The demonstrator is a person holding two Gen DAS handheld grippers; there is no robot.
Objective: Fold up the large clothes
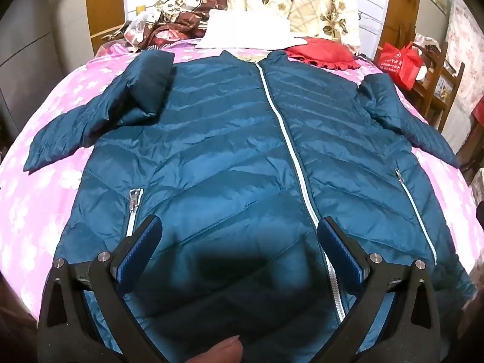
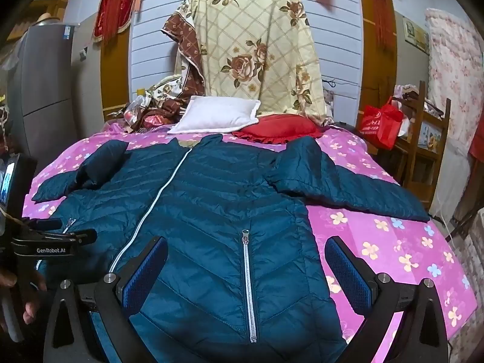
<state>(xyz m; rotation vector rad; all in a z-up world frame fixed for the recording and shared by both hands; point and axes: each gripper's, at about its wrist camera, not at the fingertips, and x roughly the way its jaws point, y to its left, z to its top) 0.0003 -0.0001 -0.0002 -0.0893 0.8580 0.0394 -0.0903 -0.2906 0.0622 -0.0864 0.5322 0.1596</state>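
A teal quilted jacket (image 1: pixel 230 139) lies front up on the pink flowered bedsheet (image 1: pixel 45 211), its white main zipper (image 1: pixel 290 139) done up. One sleeve (image 1: pixel 99 115) is bent back at the upper left. The other sleeve (image 2: pixel 348 187) stretches out to the right. My left gripper (image 1: pixel 239 224) hangs open above the lower hem, just left of the main zipper, with nothing between its blue pads. My right gripper (image 2: pixel 246 245) is open over the jacket (image 2: pixel 211 199) near a pocket zipper (image 2: pixel 248 287), its right finger above bare sheet (image 2: pixel 393 242).
A white pillow (image 2: pixel 217 115) and a red pillow (image 2: pixel 278 131) lie just beyond the collar, with a flowered quilt (image 2: pixel 257 54) behind. A red bag (image 2: pixel 381 124) hangs on a wooden shelf (image 2: pixel 429 139) at the right. The left tool's black frame (image 2: pixel 51 249) shows at the left edge.
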